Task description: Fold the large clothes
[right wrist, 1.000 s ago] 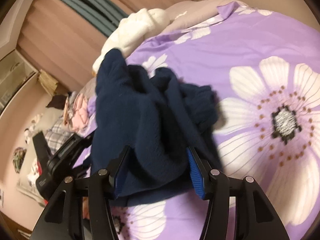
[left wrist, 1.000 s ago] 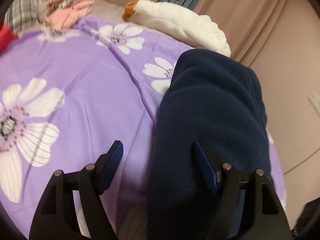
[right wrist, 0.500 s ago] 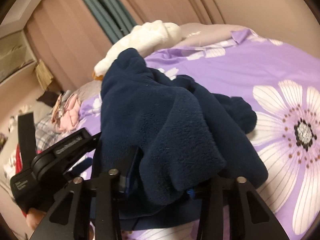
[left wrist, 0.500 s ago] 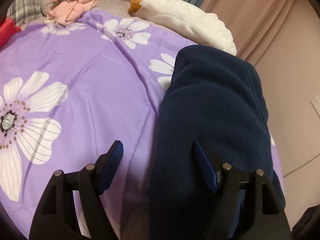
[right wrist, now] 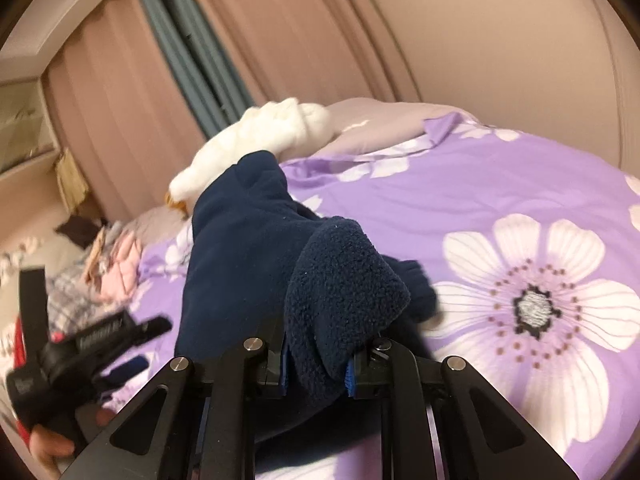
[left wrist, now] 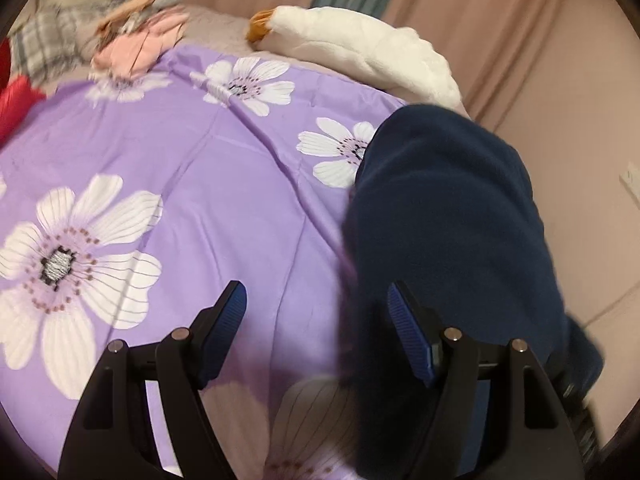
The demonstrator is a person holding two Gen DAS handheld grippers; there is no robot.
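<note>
A navy fleece garment [left wrist: 444, 216] lies bunched on the purple flowered bedspread [left wrist: 168, 152]. My left gripper [left wrist: 320, 320] is open and empty, its right finger over the garment's left edge. In the right wrist view my right gripper [right wrist: 316, 368] is shut on a thick fold of the navy fleece garment [right wrist: 340, 292] and holds it lifted off the bedspread [right wrist: 520, 200]. The left gripper [right wrist: 100, 344] shows at the lower left of that view, held by a hand.
A white plush goose [left wrist: 360, 48] lies at the far edge of the bed by the curtains. A pile of pink and plaid clothes [left wrist: 132, 44] and a red item [left wrist: 16, 100] sit at the far left. The wall [left wrist: 580, 160] is close on the right.
My right gripper has closed on a fold of the navy garment and lifted it. My left gripper stayed open and shifted slightly over the bedspread.
</note>
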